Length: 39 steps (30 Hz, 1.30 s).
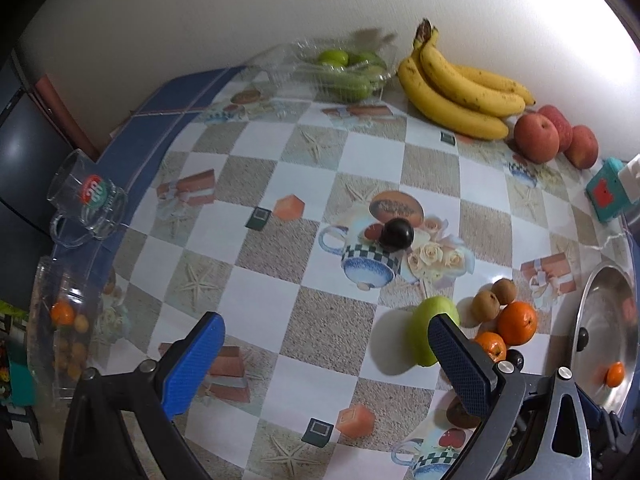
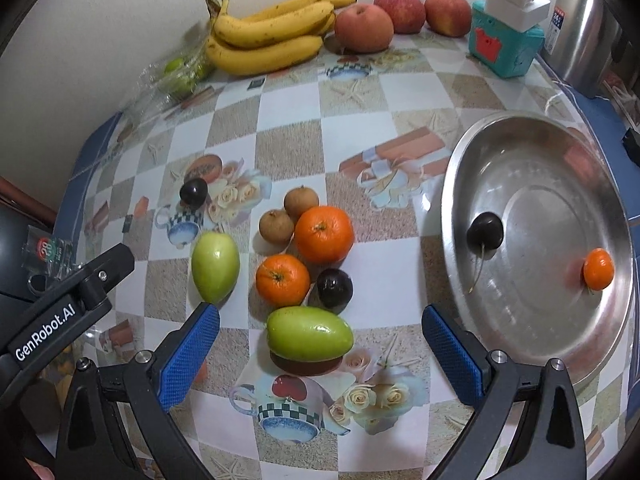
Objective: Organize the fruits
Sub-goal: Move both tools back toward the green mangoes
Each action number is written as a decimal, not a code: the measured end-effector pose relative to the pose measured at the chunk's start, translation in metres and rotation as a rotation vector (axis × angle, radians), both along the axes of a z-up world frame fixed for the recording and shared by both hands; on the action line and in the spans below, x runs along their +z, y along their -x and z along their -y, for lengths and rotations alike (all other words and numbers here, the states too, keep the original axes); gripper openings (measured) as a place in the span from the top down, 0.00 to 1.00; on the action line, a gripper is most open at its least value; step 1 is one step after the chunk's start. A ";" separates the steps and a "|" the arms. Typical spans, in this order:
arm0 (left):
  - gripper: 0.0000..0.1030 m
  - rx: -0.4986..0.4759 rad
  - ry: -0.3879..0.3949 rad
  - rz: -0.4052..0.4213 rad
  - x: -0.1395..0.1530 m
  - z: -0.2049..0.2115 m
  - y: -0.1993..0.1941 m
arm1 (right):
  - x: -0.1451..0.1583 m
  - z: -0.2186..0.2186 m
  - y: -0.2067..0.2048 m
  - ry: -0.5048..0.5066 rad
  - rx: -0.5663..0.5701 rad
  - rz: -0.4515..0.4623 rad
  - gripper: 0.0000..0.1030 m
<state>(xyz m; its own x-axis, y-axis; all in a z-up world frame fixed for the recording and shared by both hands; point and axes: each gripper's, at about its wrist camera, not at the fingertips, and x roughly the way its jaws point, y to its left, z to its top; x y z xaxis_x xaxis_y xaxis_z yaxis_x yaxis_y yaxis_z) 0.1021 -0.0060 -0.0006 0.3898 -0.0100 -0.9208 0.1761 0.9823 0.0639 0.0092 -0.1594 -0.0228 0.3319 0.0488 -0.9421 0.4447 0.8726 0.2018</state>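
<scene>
The loose fruits lie together in the middle of the table (image 2: 400, 264), which has a checkered cloth. There are two oranges, a large orange (image 2: 324, 234) and a small orange (image 2: 282, 280), touching each other. Two brown round fruits (image 2: 288, 214) sit just behind them, and a dark plum (image 2: 335, 287) sits beside the small orange. One green fruit (image 2: 310, 333) lies nearest to the right gripper (image 2: 320, 356), another green fruit (image 2: 215, 267) lies left of the group. A second dark plum (image 1: 396, 233) rests alone farther back.

The steel tray (image 2: 520, 152) on the right holds a dark plum (image 2: 485, 232) and a tiny orange (image 2: 598, 269), well apart.

Bananas (image 2: 272, 32) and three apples (image 2: 363, 28) lie along the wall.

The right gripper is spread wide and empty. The left gripper (image 1: 324, 360) is also wide apart, holding nothing.
</scene>
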 end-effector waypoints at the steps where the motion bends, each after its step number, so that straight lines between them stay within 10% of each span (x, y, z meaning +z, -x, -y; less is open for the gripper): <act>1: 0.00 -0.001 0.001 -0.007 -0.002 0.001 -0.001 | -0.003 -0.002 -0.001 -0.006 0.005 -0.008 0.02; 39: 0.00 -0.063 0.136 -0.176 -0.044 0.027 -0.017 | -0.041 -0.007 -0.006 -0.012 0.014 -0.084 0.02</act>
<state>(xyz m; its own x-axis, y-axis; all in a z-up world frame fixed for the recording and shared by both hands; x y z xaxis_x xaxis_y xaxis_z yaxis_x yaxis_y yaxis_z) 0.1187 -0.0329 -0.0444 0.2176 -0.1581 -0.9632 0.2344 0.9664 -0.1057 0.0153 -0.1523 -0.0636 0.2507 0.0639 -0.9659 0.4481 0.8768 0.1744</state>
